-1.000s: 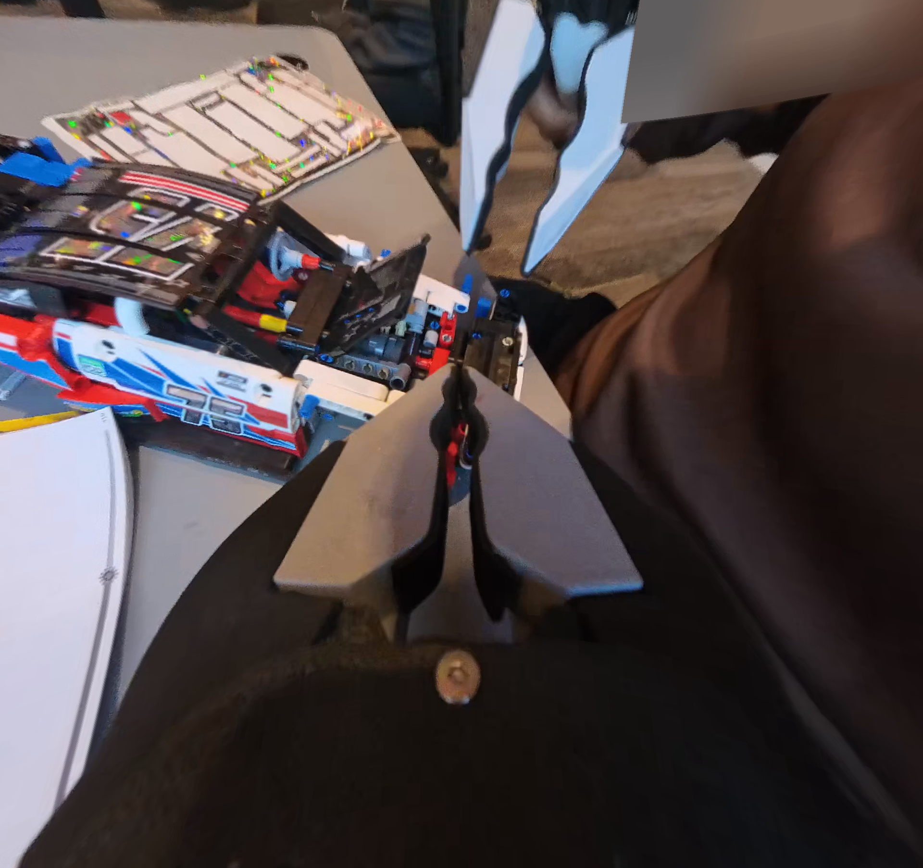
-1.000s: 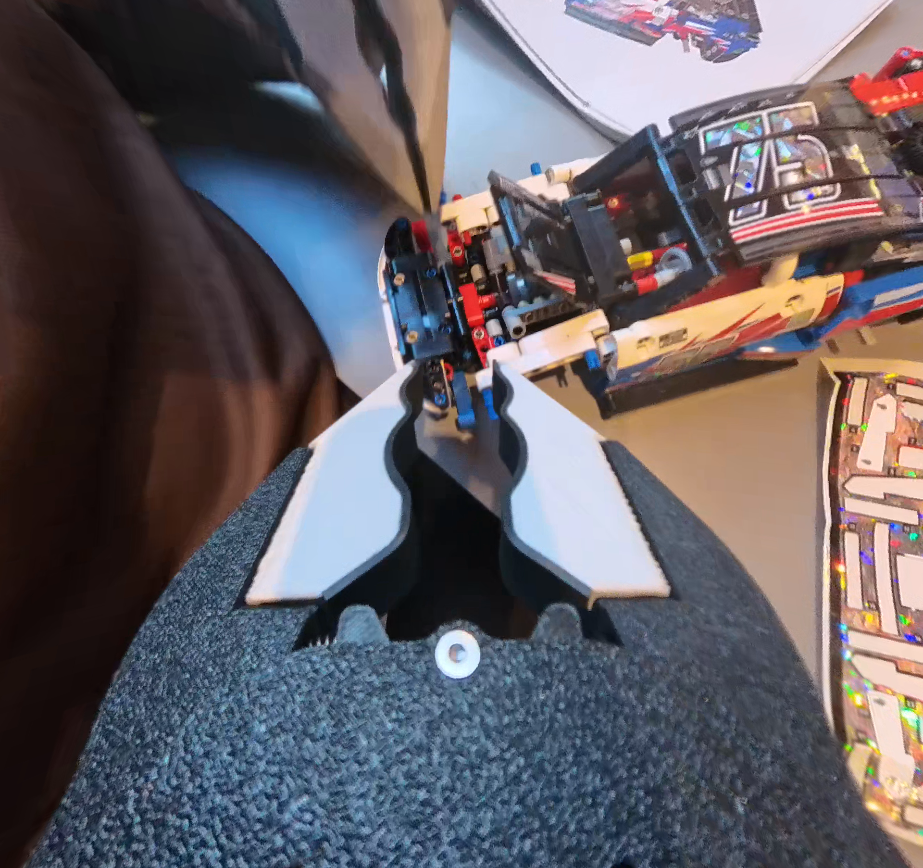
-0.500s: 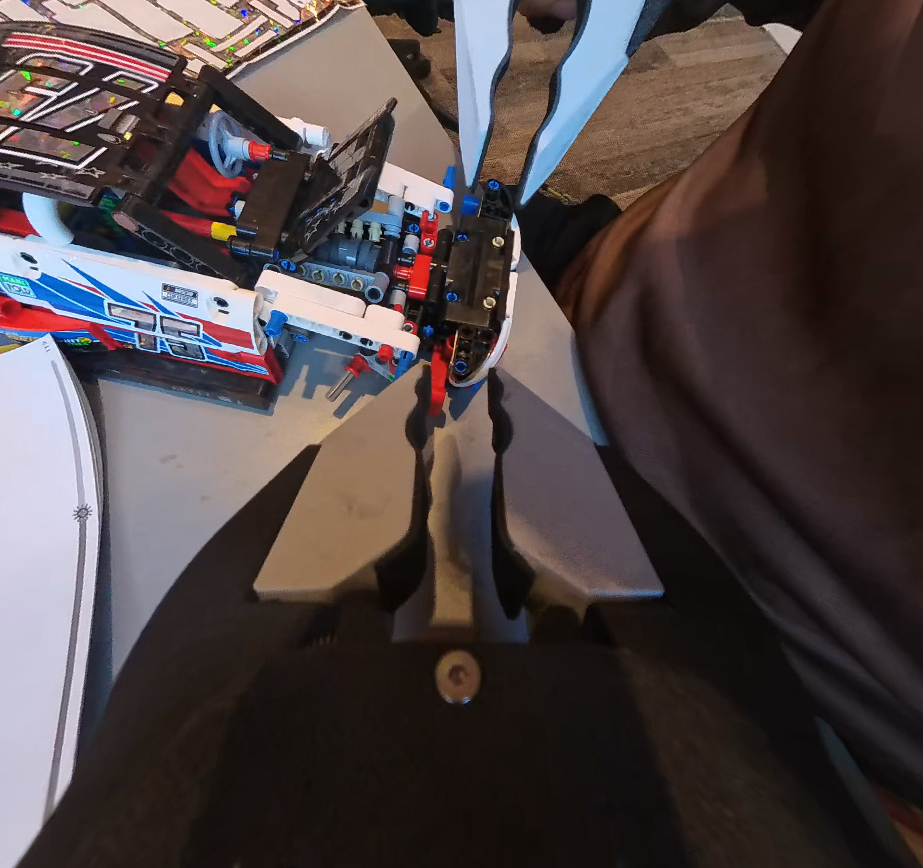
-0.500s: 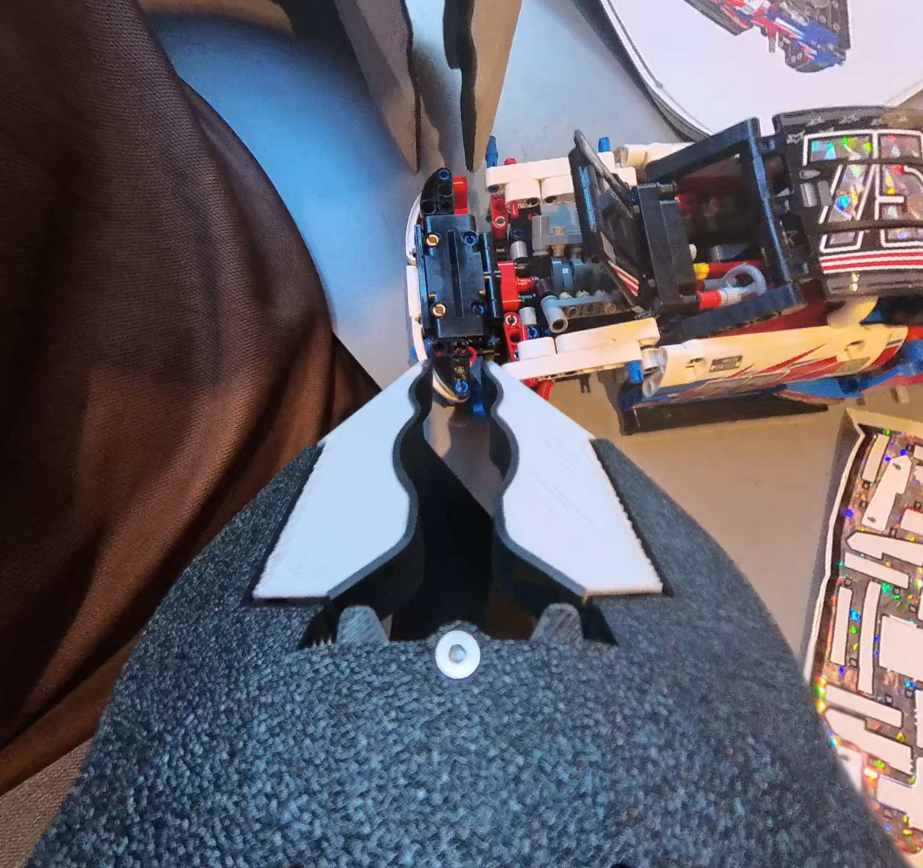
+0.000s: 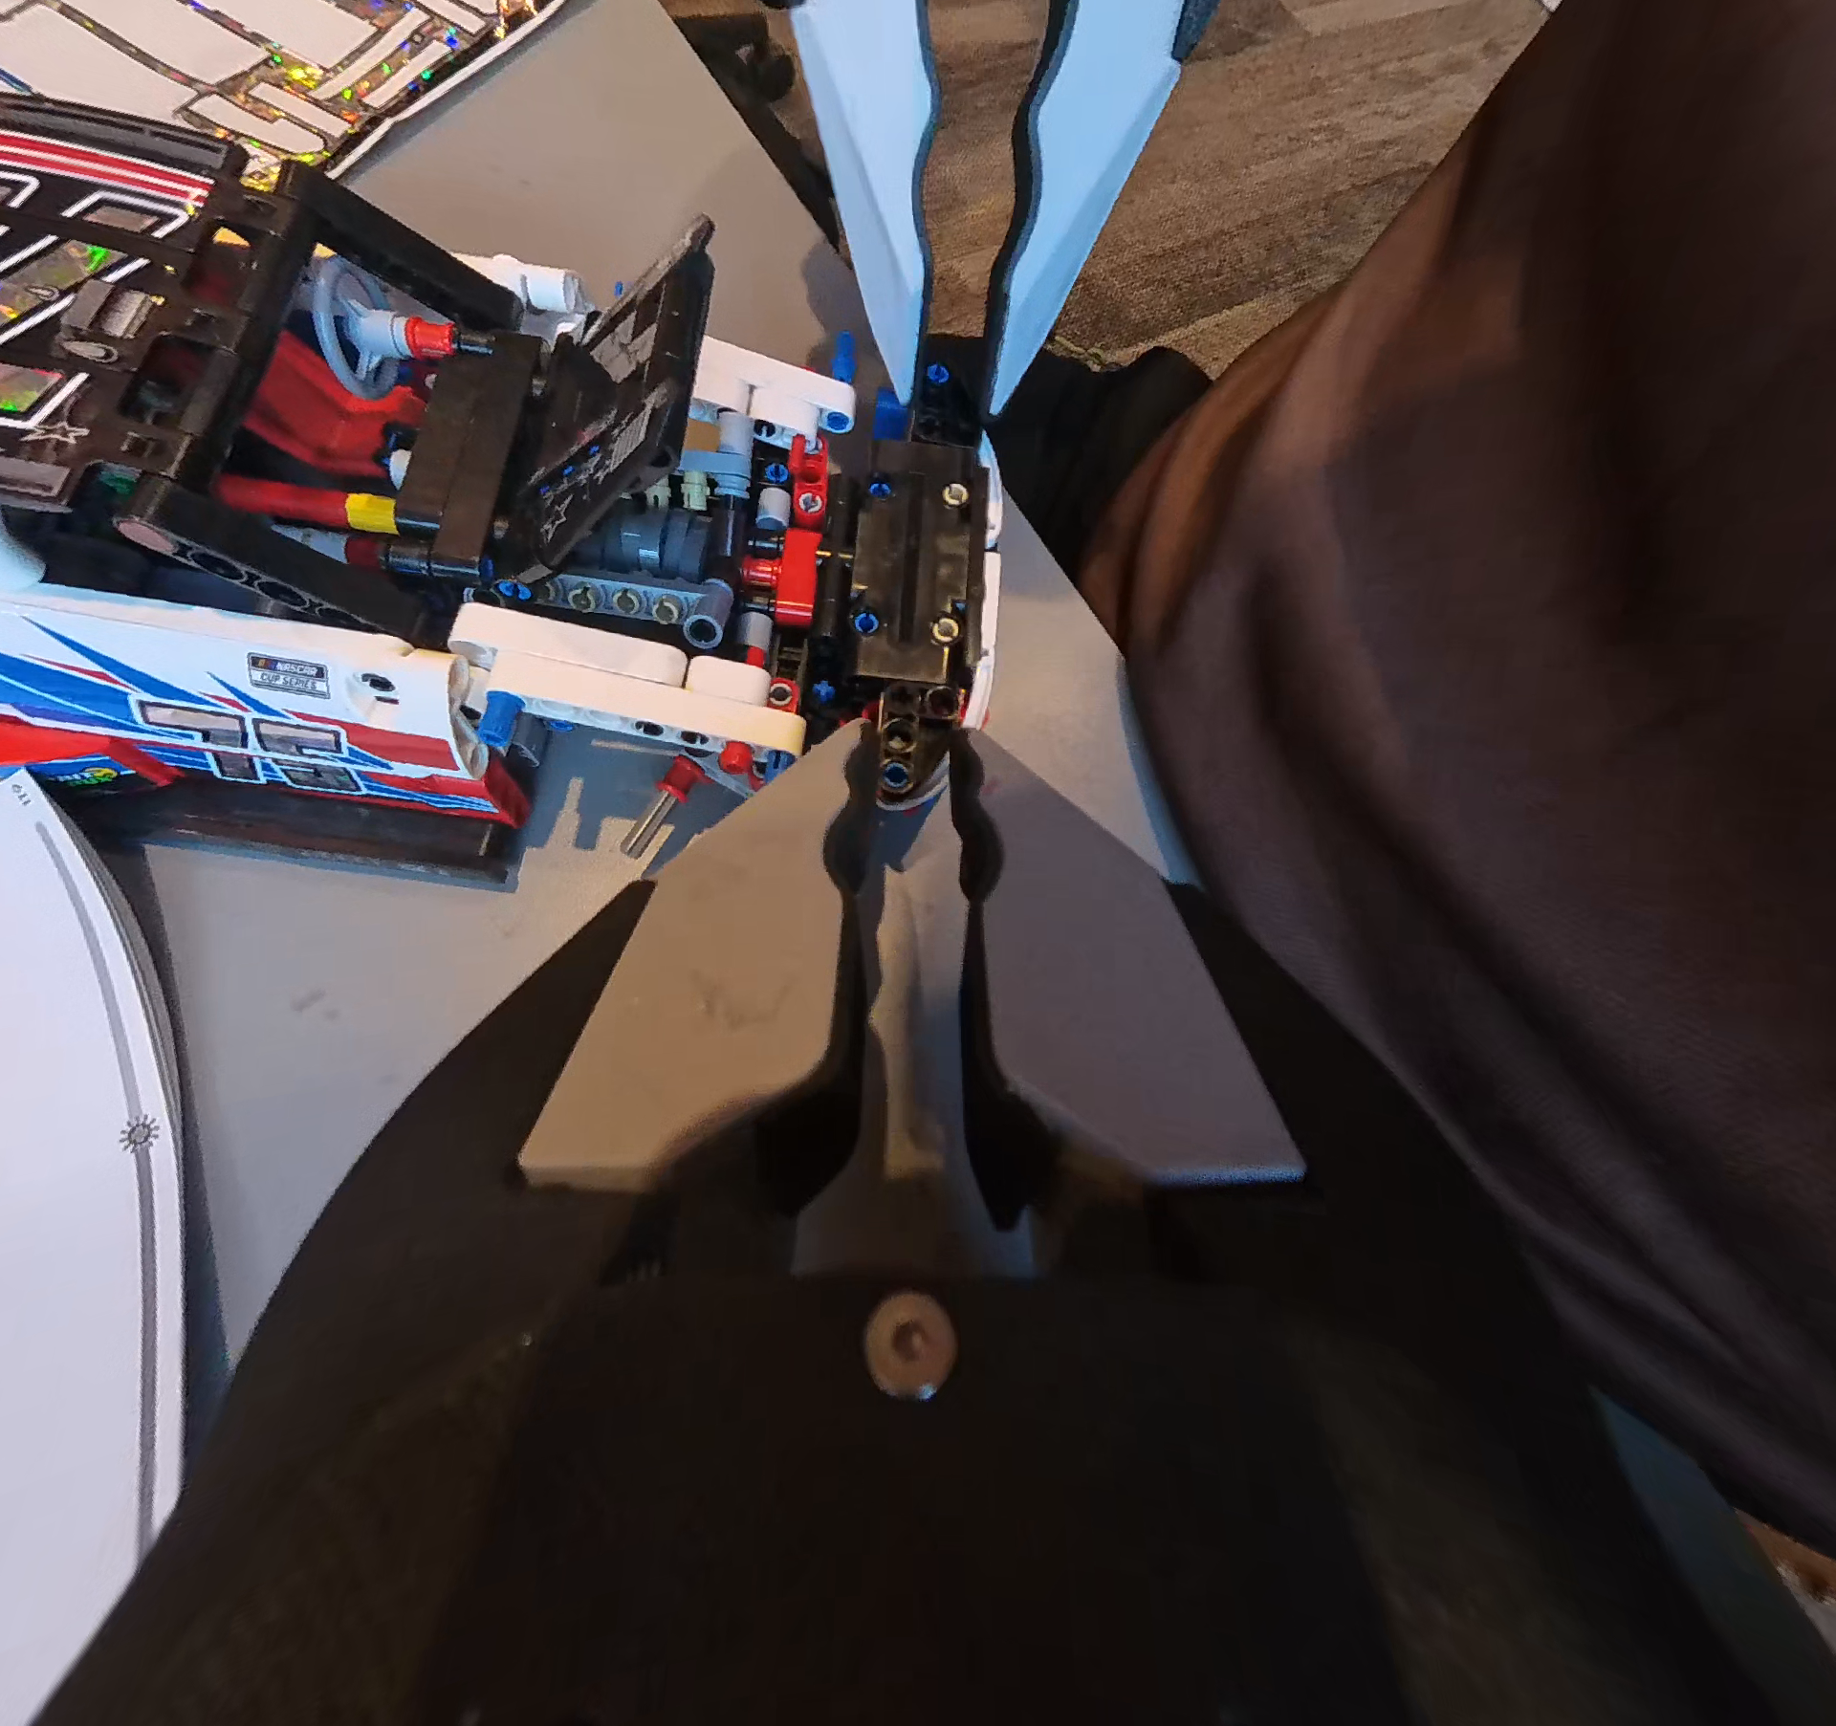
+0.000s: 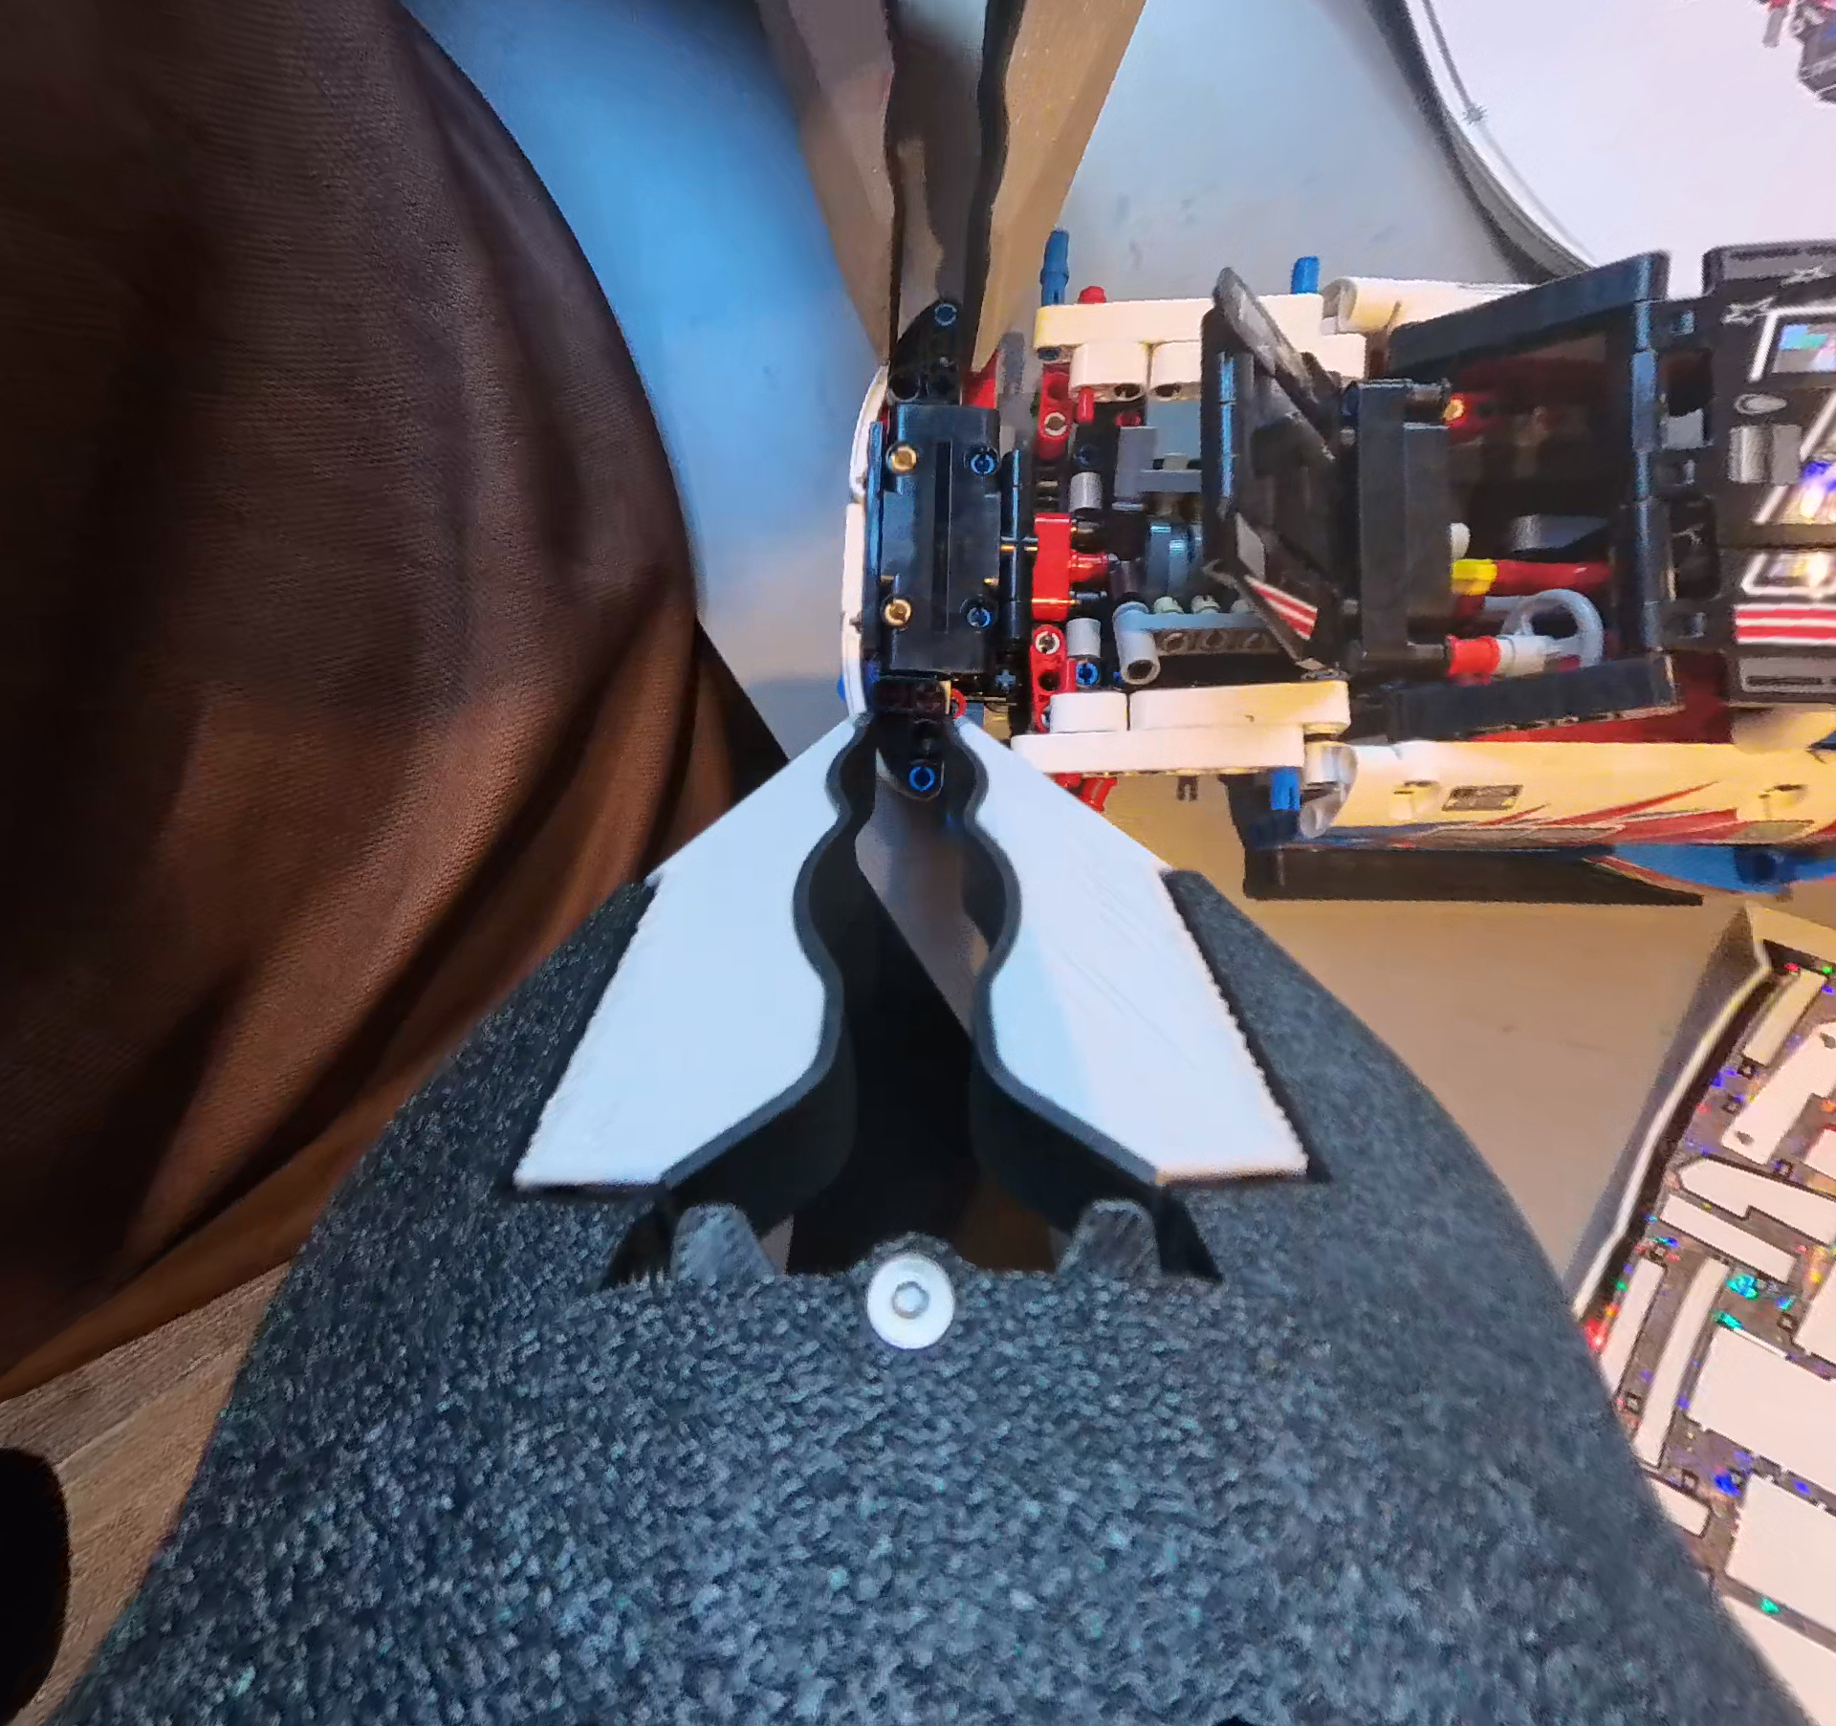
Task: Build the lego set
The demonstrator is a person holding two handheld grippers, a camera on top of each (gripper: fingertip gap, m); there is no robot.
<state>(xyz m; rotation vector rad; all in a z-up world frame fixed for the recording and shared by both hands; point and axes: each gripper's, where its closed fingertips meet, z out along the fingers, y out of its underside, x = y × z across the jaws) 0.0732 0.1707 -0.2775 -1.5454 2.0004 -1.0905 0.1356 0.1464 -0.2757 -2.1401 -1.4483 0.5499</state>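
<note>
Both tongs are pinching the open end of the lego car (image 5: 636,526), one from each side, as if seating the black block (image 5: 919,556) that spans that end. The left gripper (image 5: 909,764) has its grey fingers nearly closed around a small black curved beam (image 5: 906,746) at the block's near corner. The right gripper (image 6: 909,754), white-fingered, is likewise narrowed on the matching black beam (image 6: 919,754) at the opposite corner. Whether either truly clamps, I cannot tell.

Next, I'd judge, comes an even squeeze inward so the pins click home without twisting the frame.

The car is hard glossy plastic, studded with blue and red pins; the glittery sticker sheet (image 5: 248,19) lies beyond the left tongs on the matte grey table (image 5: 397,963).
</note>
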